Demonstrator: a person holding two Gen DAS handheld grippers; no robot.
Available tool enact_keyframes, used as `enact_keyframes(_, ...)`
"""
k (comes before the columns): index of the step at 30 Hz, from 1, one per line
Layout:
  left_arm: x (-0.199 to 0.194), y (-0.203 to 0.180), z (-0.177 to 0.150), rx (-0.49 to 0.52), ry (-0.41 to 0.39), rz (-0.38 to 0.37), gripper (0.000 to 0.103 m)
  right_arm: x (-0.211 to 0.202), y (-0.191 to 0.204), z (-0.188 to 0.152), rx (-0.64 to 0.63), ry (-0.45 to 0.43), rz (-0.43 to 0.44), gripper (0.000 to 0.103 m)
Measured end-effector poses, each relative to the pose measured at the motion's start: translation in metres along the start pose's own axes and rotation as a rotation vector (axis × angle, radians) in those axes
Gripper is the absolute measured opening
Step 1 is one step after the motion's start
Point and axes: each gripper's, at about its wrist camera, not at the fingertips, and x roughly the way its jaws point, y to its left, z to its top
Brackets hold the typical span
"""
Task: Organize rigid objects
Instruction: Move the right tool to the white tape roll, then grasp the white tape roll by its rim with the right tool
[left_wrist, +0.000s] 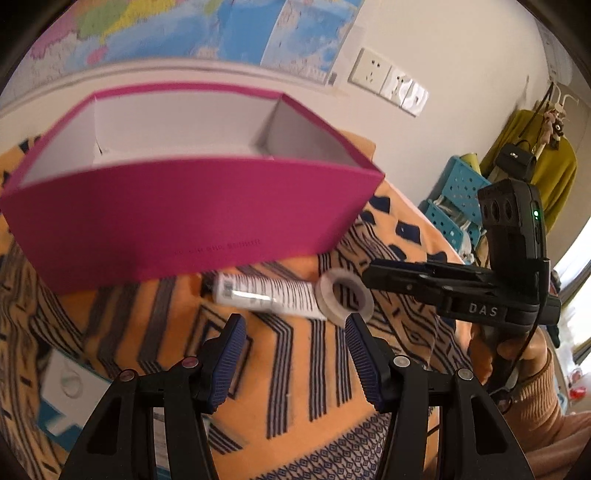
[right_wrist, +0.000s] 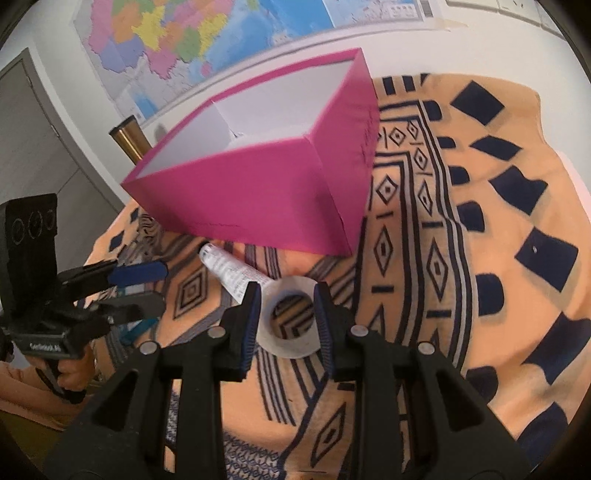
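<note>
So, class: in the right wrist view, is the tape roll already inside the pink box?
No, the tape roll lies on the blanket between the right gripper's fingers, outside the pink box.
</note>
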Motion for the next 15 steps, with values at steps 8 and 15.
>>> enact_keyframes(8, 0.014, -0.006, -0.004, 0.000, 0.042, -0.018, 0.056, 0.015, -0.012, -0.005, 0.022, 0.039, -0.038, 0.031)
enact_keyframes(15, 0.024, -0.014, -0.003, 0.017, 0.069, -0.032, 0.051, 0.021, -0.013, -0.005, 0.018, 0.053, -0.048, 0.031)
